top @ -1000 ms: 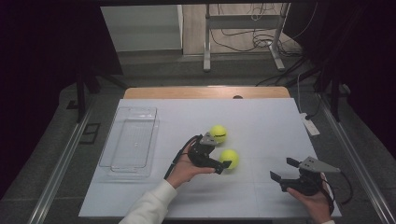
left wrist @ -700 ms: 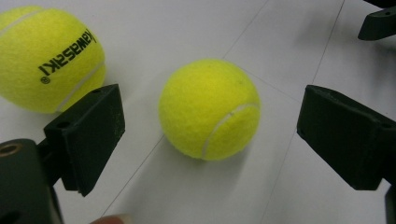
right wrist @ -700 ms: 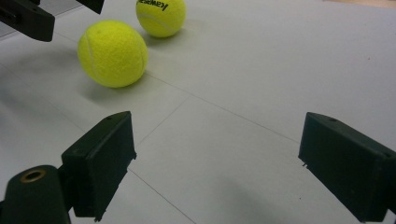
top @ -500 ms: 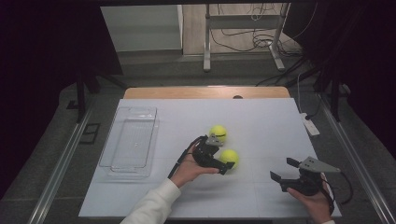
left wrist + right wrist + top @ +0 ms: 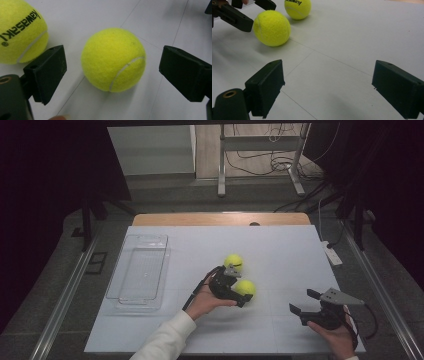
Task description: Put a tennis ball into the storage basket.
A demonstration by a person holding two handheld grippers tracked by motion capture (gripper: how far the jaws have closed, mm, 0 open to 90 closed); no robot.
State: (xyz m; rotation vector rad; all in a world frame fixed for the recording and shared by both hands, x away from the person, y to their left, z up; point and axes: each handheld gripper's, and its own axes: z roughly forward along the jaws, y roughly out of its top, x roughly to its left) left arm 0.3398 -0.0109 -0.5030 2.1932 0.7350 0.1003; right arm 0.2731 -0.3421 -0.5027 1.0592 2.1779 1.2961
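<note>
Left gripper is straddling near ball, jaws wide, not touching. Ball is sitting right of tray. Centre it before closing; second ball is crowding one jaw. Right gripper is idling open.

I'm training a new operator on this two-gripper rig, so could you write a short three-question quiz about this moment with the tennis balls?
1. True or false: the left gripper is already shut on the nearer tennis ball.
2. Which item lies at the table's left side? A) clear plastic tray B) metal bowl C) cardboard box
3. What word is printed on the farther tennis ball?

Key:
1. False. Its fingers stand open on either side of the ball, with gaps showing.
2. A.
3. Kawasaki, in black letters. The right gripper waits open, apart from both balls.
</note>
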